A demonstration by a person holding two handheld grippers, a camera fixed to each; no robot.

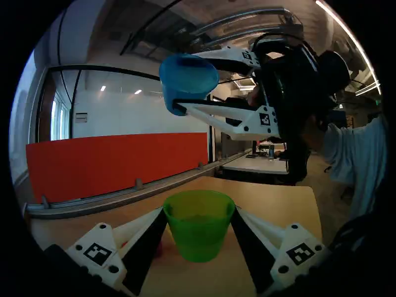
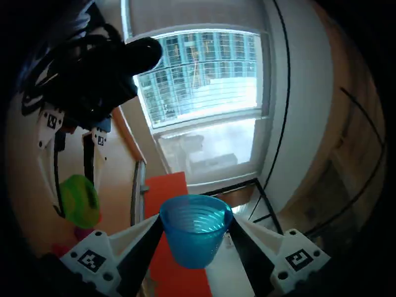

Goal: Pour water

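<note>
Pour looks about done
Right gripper [image 2: 196, 231] clamps blue cup [image 2: 194, 232], tilted high over green cup [image 1: 199, 228] clamped in left gripper [image 1: 198, 235] at table [image 1: 277, 198]; blue looks empty, righting it remains.

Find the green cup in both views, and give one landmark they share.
Left gripper view: green cup low centre, between the fingers of the left gripper, over the wooden table.
Right gripper view: green cup at the left edge, seen sideways, between that same gripper's fingers, farther off.
Shared landmark: orange panel, left of middle in the left gripper view; low centre in the right gripper view, behind the blue cup.
</note>
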